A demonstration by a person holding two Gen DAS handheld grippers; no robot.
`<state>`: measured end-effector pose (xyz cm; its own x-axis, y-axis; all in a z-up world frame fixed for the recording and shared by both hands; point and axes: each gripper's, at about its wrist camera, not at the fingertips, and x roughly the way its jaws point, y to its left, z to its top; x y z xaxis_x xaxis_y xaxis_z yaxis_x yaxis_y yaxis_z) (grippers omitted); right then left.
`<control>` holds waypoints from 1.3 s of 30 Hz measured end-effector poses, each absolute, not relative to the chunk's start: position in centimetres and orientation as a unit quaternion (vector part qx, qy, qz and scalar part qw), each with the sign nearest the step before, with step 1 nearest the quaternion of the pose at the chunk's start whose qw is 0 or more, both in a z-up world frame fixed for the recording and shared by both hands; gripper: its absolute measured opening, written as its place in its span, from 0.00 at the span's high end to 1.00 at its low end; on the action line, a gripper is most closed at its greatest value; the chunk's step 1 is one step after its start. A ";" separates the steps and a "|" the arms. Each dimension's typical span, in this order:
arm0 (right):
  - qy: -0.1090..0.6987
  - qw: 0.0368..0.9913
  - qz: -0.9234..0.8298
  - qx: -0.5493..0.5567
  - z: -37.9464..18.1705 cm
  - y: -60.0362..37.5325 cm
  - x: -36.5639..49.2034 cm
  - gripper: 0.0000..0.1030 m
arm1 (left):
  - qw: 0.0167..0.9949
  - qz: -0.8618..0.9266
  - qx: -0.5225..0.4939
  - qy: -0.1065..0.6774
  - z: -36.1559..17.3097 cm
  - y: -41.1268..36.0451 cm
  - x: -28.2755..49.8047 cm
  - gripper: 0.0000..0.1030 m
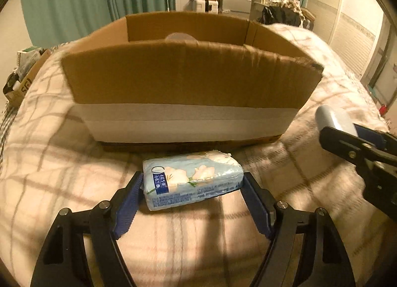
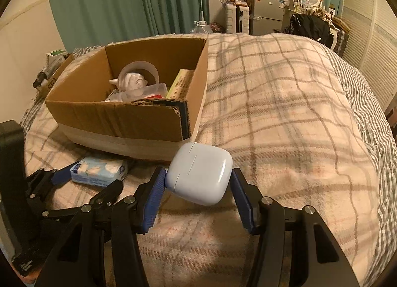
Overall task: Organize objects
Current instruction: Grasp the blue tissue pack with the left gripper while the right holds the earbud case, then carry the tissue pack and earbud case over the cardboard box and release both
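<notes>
Left wrist view: one tissue pack (image 1: 192, 180) lies on the bed (image 1: 49, 163), just in front of the near wall of one cardboard box (image 1: 188, 76).
Left gripper (image 1: 193, 182): its two fingers (image 1: 129, 200) sit at either end of the pack, touching it; grip closed on the pack.
Right wrist view: one pale blue earbud case (image 2: 199, 174), tilted, lifted above the blanket.
Right gripper (image 2: 198, 182): the left finger presses the case's side; whether the right finger touches it I cannot tell.
Box contents: one white figurine (image 2: 130, 82), one tape roll (image 2: 146, 66), one clear plastic container (image 2: 148, 91), one yellow-green flat box (image 2: 180, 83); more is hidden.
Edges: the box's near wall stands tall before the pack; its right corner is close behind the case.
Open room: a wide stretch of plaid blanket (image 2: 285, 113) right of the box.
</notes>
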<state>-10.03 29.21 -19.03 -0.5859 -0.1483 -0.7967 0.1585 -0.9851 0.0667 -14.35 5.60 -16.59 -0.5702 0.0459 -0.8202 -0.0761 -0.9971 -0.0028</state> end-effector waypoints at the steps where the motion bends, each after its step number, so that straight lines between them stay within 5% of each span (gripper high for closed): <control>1: 0.007 0.087 -0.891 0.445 -18.9 29.1 -9.9 0.48 | 0.035 0.886 -0.462 0.013 -16.3 5.6 -14.1 0.23; 23: 0.044 0.137 -0.930 0.339 -7.7 27.8 -6.9 0.48 | 0.048 0.937 -0.345 -0.014 -3.9 1.8 -11.8 0.23; 39: 0.037 0.141 -0.932 0.332 -2.0 26.1 -19.1 0.48 | 0.036 0.957 -0.284 0.036 -0.1 3.0 -22.6 0.23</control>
